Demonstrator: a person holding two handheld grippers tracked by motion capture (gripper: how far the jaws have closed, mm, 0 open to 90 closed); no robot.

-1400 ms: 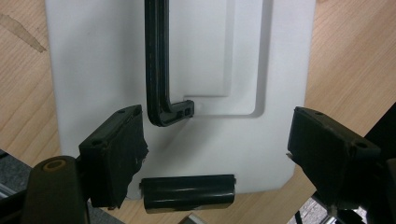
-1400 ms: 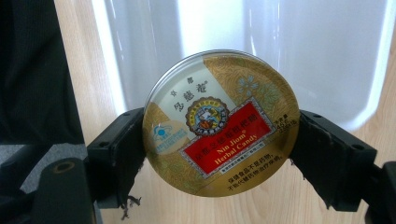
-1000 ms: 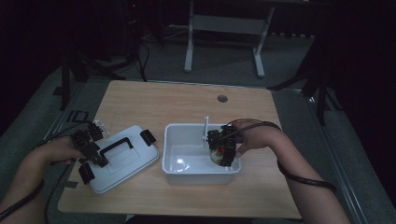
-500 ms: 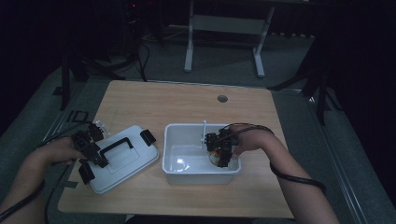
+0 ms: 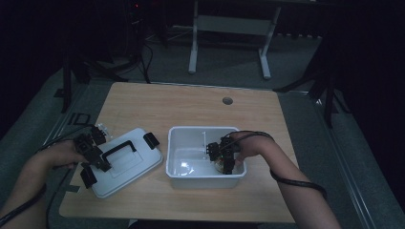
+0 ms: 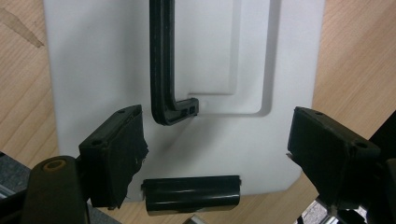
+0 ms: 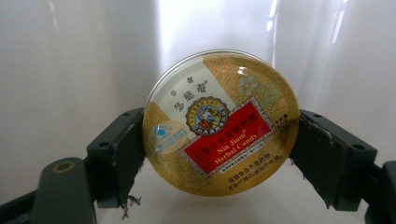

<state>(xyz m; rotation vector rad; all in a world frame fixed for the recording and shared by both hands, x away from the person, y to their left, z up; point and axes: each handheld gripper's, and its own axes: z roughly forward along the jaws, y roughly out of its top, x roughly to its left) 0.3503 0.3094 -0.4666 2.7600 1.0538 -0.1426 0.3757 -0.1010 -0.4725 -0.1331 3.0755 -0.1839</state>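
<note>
High view: against a second ago, the right hand (image 5: 250, 147) has sunk deeper into the white bin (image 5: 191, 175), its gripper now low inside by the near right wall; the left hand (image 5: 59, 153) and the lid (image 5: 136, 164) have not shifted.

The right forearm comes in from the lower right and bends over the bin's right rim, the wrist tipped down so that the right gripper (image 5: 223, 160) points into the bin. The left forearm comes in from the lower left; the left gripper (image 5: 93, 157) hangs over the lid's left end, left of the bin.

In the right gripper view the jaws are clenched on a round candy tin (image 7: 222, 121), one pad on each side of its rim, the gold and red label facing the camera and the bin's white wall behind it. So the tin is inside the bin, in the grip.

In the left gripper view the jaws stand wide apart and grasp nothing; the lid lies flat on the table (image 6: 359, 60) below them, its black handle (image 6: 161, 70) between them and a black latch (image 6: 191, 193) at the near edge.
</note>
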